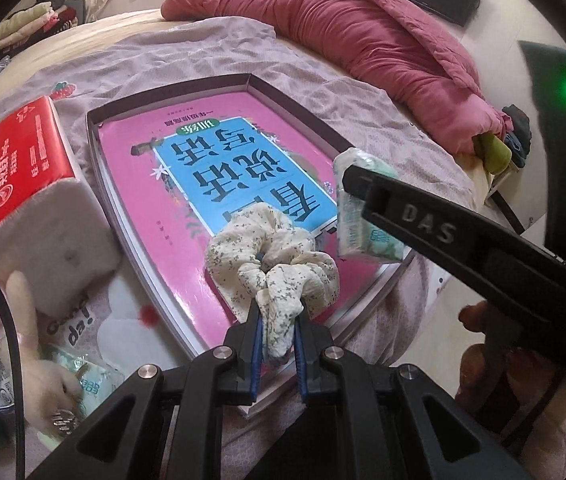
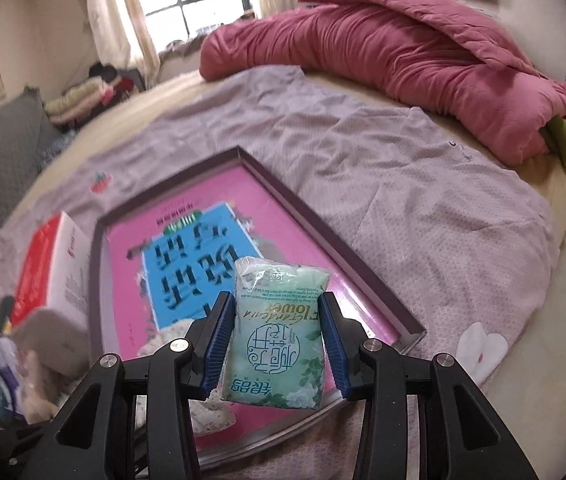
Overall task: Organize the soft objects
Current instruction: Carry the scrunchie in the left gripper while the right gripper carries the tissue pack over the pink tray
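My left gripper is shut on a cream floral scrunchie, which rests over the near end of a shallow dark-rimmed tray lined with a pink and blue book cover. My right gripper is shut on a green tissue pack and holds it above the tray's near right part. In the left wrist view the right gripper comes in from the right with the tissue pack. The scrunchie shows partly below the right gripper.
A red and white tissue brick lies left of the tray on a lilac sheet. Another green tissue pack and a plush toy lie near left. A crumpled pink duvet fills the far side of the bed.
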A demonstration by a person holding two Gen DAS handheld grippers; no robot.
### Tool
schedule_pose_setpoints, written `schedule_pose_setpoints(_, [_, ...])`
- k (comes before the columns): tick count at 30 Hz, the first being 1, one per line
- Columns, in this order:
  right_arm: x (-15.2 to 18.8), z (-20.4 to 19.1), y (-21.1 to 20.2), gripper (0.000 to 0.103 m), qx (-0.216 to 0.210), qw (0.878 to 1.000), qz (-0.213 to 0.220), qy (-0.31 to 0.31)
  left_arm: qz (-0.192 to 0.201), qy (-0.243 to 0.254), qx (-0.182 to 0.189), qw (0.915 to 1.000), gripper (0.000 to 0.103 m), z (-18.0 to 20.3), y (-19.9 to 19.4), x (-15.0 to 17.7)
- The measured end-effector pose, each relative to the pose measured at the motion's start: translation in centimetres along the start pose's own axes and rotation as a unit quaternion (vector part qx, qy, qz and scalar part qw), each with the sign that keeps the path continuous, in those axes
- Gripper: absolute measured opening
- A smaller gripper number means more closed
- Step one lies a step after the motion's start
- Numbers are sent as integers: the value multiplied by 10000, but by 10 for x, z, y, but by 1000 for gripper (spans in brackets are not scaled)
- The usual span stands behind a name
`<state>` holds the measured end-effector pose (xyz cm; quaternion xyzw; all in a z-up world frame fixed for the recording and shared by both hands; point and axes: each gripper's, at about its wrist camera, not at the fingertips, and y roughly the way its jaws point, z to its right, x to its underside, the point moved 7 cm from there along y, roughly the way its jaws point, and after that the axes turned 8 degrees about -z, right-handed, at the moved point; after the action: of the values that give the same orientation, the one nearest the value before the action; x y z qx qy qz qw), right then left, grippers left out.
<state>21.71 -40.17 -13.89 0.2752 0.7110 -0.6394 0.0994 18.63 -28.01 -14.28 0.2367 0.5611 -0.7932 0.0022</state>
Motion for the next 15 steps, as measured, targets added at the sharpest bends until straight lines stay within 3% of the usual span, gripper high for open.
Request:
schedule_pose_setpoints(7, [4,11,19,45,178,9988,-409,177,-66,-46,26,10000,14,-2,2,2])
schedule_pose_setpoints(15, [5,17,21,48,353,9980,-453,268,-104,-80,48,9999,14,-2,0,4])
